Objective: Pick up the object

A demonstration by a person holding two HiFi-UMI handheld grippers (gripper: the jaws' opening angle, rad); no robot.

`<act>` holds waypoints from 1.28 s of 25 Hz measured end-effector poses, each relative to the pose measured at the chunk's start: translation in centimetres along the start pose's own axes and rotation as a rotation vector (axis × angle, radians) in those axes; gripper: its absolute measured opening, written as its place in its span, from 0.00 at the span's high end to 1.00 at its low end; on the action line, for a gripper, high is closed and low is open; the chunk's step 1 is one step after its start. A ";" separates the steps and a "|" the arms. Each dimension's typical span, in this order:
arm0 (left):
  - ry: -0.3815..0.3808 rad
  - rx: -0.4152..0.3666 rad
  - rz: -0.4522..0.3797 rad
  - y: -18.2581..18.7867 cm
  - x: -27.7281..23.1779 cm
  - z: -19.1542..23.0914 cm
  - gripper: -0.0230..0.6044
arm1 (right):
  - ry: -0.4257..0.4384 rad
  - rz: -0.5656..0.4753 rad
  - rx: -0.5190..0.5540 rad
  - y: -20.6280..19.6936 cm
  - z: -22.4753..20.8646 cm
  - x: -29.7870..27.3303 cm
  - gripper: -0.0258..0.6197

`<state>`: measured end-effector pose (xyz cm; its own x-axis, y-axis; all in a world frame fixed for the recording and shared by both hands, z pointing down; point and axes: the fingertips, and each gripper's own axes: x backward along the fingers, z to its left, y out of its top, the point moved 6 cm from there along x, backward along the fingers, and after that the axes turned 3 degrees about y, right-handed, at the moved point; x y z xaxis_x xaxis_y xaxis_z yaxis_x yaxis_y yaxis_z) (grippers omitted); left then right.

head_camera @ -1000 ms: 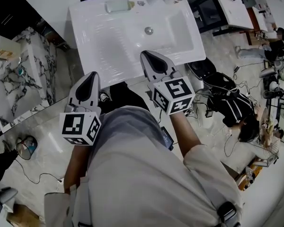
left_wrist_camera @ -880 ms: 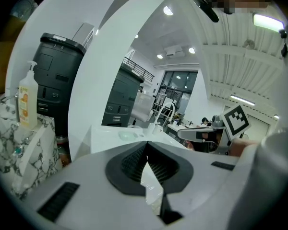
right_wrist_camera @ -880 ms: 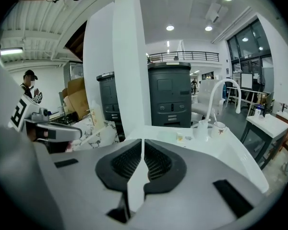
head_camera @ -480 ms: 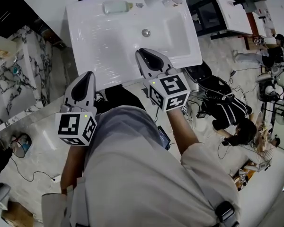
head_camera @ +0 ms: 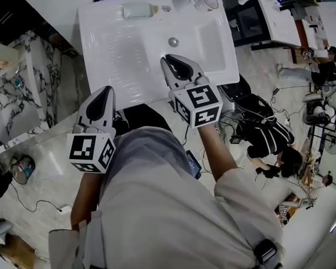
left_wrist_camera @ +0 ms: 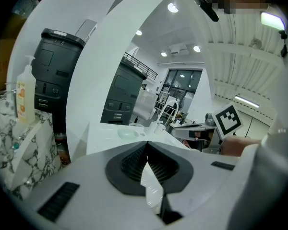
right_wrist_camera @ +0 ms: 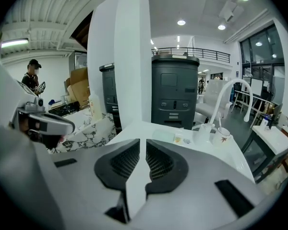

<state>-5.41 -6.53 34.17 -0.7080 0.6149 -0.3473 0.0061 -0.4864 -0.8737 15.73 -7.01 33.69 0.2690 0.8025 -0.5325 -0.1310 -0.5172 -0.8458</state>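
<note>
A white sink (head_camera: 129, 49) lies ahead, with a drain (head_camera: 173, 41) in its bowl. On its back rim rest a pale green soap-like object (head_camera: 135, 10), also in the right gripper view (right_wrist_camera: 164, 136), and a white cup (head_camera: 209, 2) by the curved faucet (right_wrist_camera: 225, 95). My right gripper (head_camera: 171, 59) reaches over the sink's near rim. Its jaws have just been opening, and a narrow gap shows with nothing in it (right_wrist_camera: 143, 141). Short of the sink's near-left corner, my left gripper (head_camera: 105, 89) has its tips touching and holds nothing (left_wrist_camera: 147, 143).
A marble-patterned counter (head_camera: 17, 100) stands to the left with a soap dispenser (left_wrist_camera: 25, 92) on it. Dark cabinets (right_wrist_camera: 175, 90) rise behind the sink. People sit among cables and gear on the floor at the right (head_camera: 274, 133).
My right gripper has moved forward over the sink's rim, closer to the drain. The left gripper has hardly shifted.
</note>
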 end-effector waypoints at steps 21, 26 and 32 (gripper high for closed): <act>0.067 0.003 0.023 1.4 -3.3 1.0 0.95 | 0.055 0.098 0.083 0.4 -3.7 -6.3 0.88; 0.075 0.010 0.028 1.9 -4.0 1.1 0.95 | 0.066 0.131 0.085 0.2 -4.7 -7.6 0.87; 0.101 0.029 0.039 1.8 -4.9 1.7 0.95 | 0.085 0.161 0.098 0.0 -5.6 -9.5 0.87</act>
<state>-3.13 -11.42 34.88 -0.6329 0.6537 -0.4149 0.0112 -0.5281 -0.8491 18.49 -16.29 38.97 0.3160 0.6814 -0.6602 -0.2700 -0.6025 -0.7511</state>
